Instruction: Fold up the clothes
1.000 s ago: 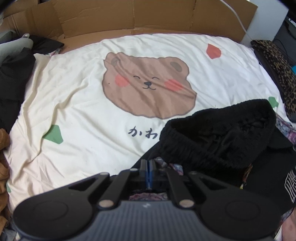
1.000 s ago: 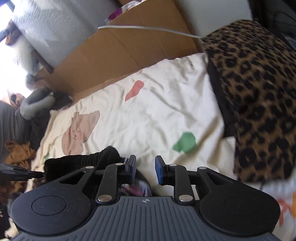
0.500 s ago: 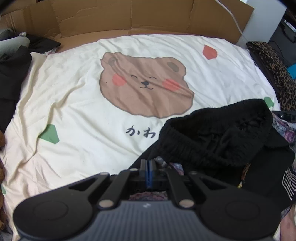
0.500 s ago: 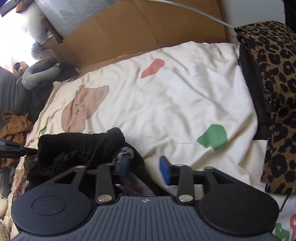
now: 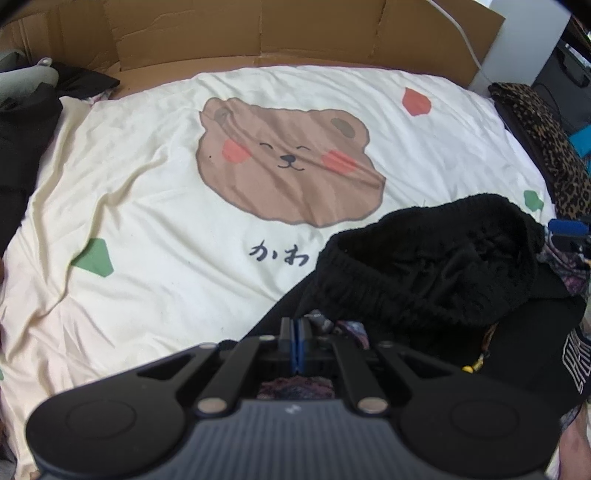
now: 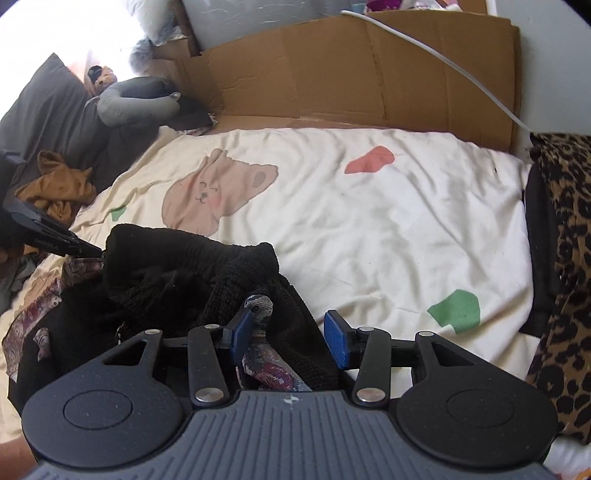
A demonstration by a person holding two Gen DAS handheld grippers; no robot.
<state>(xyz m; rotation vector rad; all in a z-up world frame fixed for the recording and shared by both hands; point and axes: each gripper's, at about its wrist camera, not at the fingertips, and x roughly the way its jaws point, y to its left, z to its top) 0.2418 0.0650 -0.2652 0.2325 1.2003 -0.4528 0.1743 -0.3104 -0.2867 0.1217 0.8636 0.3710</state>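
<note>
A black knitted garment (image 5: 436, 258) with a ribbed edge lies bunched on the cream bear-print sheet (image 5: 155, 192), over a patterned purple cloth (image 5: 347, 328). My left gripper (image 5: 296, 341) is shut at the garment's near edge; what it pinches is hidden. In the right wrist view the same garment (image 6: 184, 269) lies at lower left. My right gripper (image 6: 290, 334) is open, its jaws either side of a fold of the black garment and the patterned cloth (image 6: 269, 365). The left gripper (image 6: 55, 236) shows at the garment's far left corner.
Cardboard (image 5: 258, 33) lines the far side of the bed. A leopard-print cloth (image 6: 569, 277) lies at the right edge, dark clothes and a grey pillow (image 6: 136, 99) at the left. A black printed shirt (image 5: 554, 350) lies under the garment.
The right gripper has swung left and its jaws have opened wider around the garment's fold. The left gripper has stayed shut and shifted slightly.
</note>
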